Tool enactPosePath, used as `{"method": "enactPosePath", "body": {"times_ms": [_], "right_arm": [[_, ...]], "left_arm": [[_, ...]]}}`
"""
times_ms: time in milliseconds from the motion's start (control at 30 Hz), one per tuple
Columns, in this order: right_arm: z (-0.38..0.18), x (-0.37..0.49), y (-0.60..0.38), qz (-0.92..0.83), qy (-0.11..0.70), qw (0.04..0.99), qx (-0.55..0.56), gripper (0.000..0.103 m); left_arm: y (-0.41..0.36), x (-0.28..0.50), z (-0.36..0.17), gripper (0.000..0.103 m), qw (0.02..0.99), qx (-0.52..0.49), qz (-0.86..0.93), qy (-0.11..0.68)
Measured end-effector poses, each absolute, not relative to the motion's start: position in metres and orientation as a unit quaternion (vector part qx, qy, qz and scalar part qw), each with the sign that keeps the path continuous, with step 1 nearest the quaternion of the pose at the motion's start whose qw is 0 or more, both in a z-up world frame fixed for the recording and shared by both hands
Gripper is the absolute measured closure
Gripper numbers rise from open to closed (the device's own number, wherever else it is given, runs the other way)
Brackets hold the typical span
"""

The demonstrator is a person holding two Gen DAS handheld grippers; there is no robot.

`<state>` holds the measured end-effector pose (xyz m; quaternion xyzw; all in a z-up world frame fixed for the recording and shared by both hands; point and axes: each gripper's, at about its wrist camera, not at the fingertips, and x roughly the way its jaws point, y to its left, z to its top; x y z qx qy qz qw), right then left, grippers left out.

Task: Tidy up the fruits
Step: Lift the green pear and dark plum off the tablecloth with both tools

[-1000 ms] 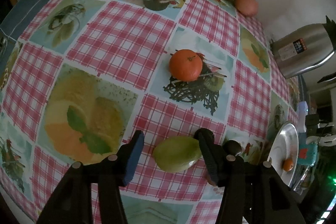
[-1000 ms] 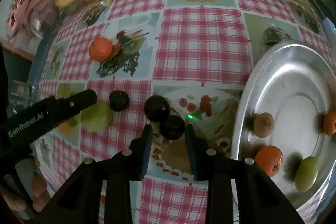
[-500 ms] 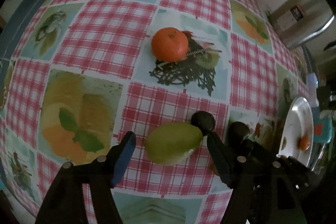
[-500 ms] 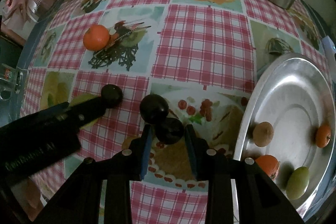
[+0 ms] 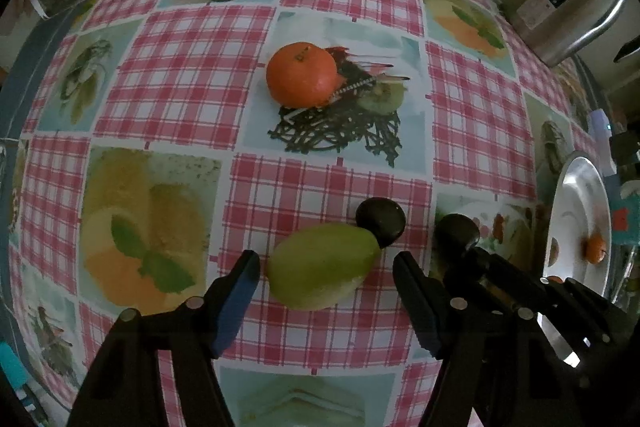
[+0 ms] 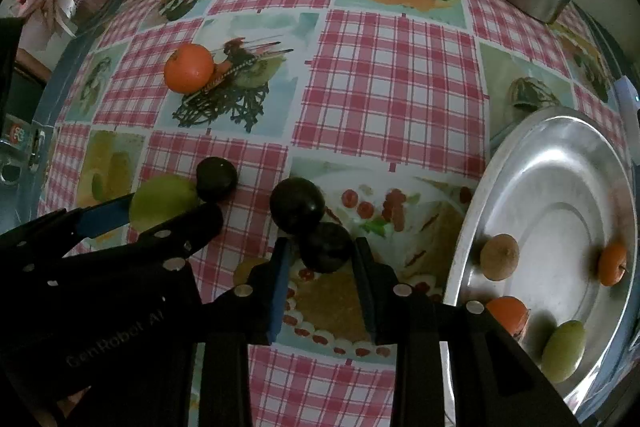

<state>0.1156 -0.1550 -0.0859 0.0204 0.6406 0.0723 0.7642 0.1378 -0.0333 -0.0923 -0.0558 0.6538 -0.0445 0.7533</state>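
- Left claw [image 5: 326, 269] gapes around the green fruit [image 5: 322, 264] on the desk [image 5: 192, 75]; smooth, firm, likely slippery, so grip its middle.
- Right claw [image 6: 320, 263] brackets a dark plum [image 6: 325, 247], seemingly not yet pinching.

green fruit [image 5: 323, 265]: on cloth, touching dark plum [image 5: 380, 221] | two plums [image 6: 297, 205] [image 6: 326, 247] touching | orange [image 5: 301, 74] apart | steel plate [image 6: 560, 163]: five fruits

Open tabletop [image 6: 400, 87] mid-cloth; dark plum [image 5: 380, 221] crowds green fruit [image 5: 322, 265], apparently touching; second plum [image 6: 297, 205] blocks right claw [image 6: 320, 267] ahead.
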Motion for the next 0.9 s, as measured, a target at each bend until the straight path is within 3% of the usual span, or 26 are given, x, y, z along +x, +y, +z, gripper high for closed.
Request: {"method": "enactPosePath", "body": {"times_ms": [200,900], "right_arm": [[-0.085,0.115,-0.157,0.073,0.641,0.764,0.021,0.075],[-0.056,0.108,-0.17,0.072,0.615,0.784,0.046,0.077]], "left_arm": [[-0.031,0.137,-0.09,0.046,0.754,-0.056,-0.04,0.654],[-0.024,0.134,-0.068,0.046,0.772,-0.071,-0.051,0.629]]}}
